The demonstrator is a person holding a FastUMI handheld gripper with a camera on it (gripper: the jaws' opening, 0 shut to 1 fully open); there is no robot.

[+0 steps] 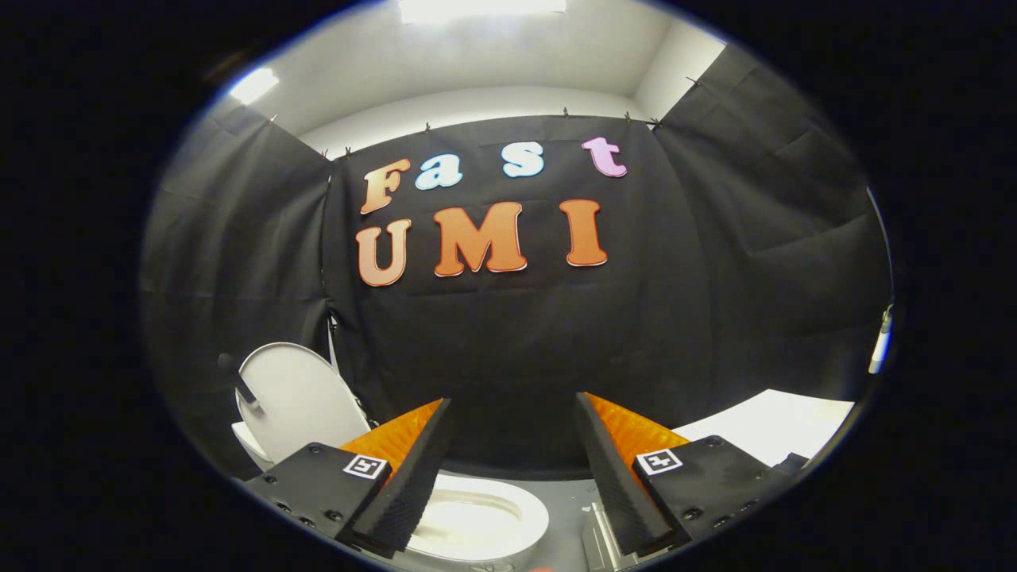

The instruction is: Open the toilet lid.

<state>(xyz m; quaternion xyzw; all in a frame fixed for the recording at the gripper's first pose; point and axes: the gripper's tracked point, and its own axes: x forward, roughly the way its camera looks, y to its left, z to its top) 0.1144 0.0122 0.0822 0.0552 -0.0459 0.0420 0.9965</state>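
Two gripper fingers reach forward from the camera, spread wide apart with nothing pinched between them; each carries a square marker tag on its mount. Just below and between the fingers sits the toilet bowl, its white seat ring lying flat around the pale basin, with the near part of the ring hidden behind the finger on the toilet's side. Beside the bowl, under the other finger, a grey ridged part shows on the floor; what it is cannot be told. Beyond the finger on the bowl's side, the toilet lid stands raised, tilted back and leaning toward the black cloth wall, its smooth white underside facing the camera. A dark bar-like handle sticks out at the lid's outer edge. On the opposite side, past the other finger, a white flat surface runs to the wall. Above the cloth, a white wall and ceiling with bright lamps close off the booth.
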